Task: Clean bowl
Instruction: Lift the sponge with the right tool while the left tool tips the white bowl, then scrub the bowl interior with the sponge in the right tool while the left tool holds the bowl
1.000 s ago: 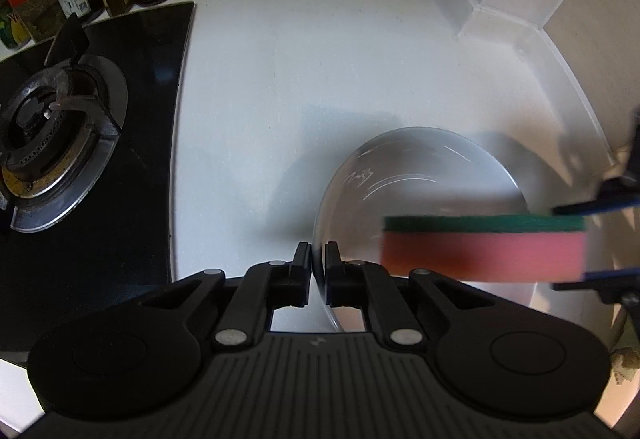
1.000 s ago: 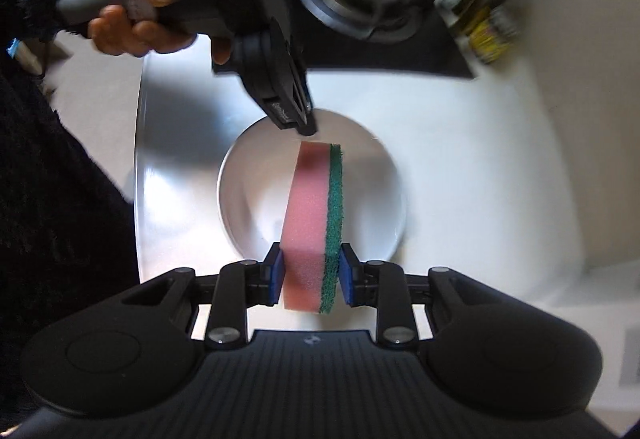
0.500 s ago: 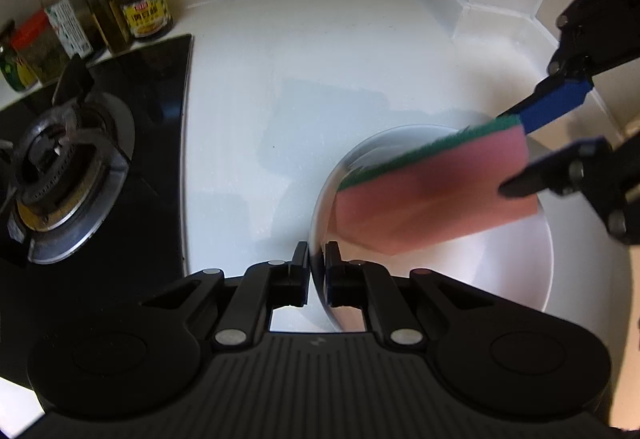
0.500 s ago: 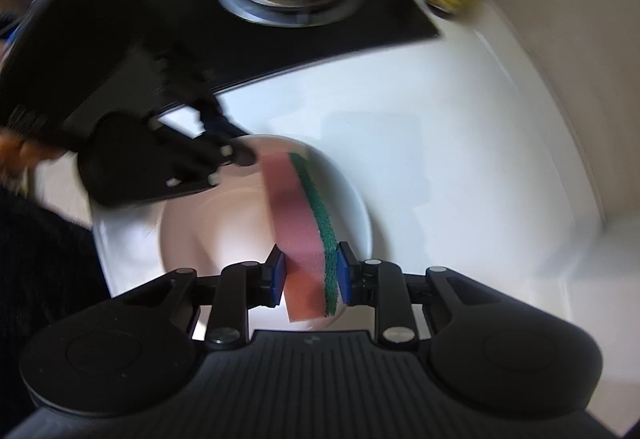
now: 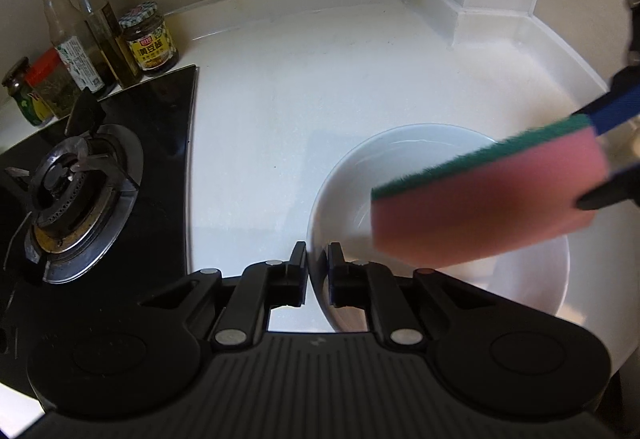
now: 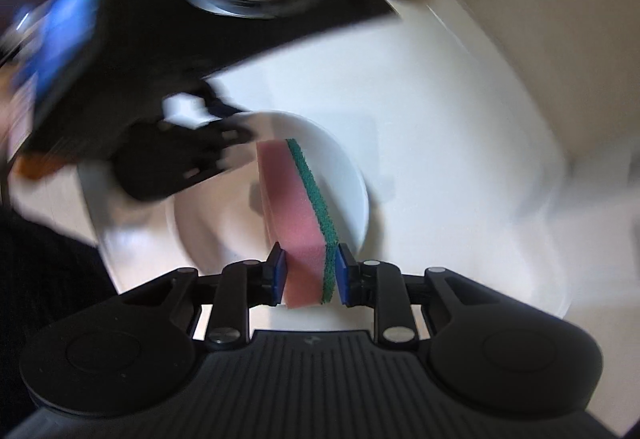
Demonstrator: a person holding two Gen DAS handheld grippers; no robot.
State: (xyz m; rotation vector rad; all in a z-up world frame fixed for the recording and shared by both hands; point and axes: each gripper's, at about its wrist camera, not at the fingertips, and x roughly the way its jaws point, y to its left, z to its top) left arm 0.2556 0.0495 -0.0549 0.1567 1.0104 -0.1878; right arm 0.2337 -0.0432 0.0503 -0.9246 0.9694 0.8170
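The left tool [image 5: 317,271] is clamping the near rim of the white bowl [image 5: 400,151], one finger outside the wall and the other inside, so the rim is passing between them. The bowl is sitting on the white counter [image 5: 320,79], just to the right of the black glass hob [image 5: 160,127] with its gas burner [image 5: 76,195], and is looking tipped in the left wrist view, though how far off the surface is hard to tell. The right tool [image 6: 308,273] is gripping a sponge [image 6: 304,235] by its short end, blue pads pressing on the pink foam on one side and the green scouring layer on the other. In the left wrist view the sponge [image 5: 488,207] is reaching in from the right over the bowl's interior, green layer uppermost and pink face towards the camera; whether it is touching the inside surface cannot be told. The right wrist view is heavily blurred, but the sponge is pointing into the bowl [image 6: 344,175] with the left tool [image 6: 236,131] at the far rim. At the back of the counter, beside the hob, two bottles [image 5: 86,35], a labelled jar [image 5: 150,39] and two smaller containers [image 5: 36,87] are standing against the wall.
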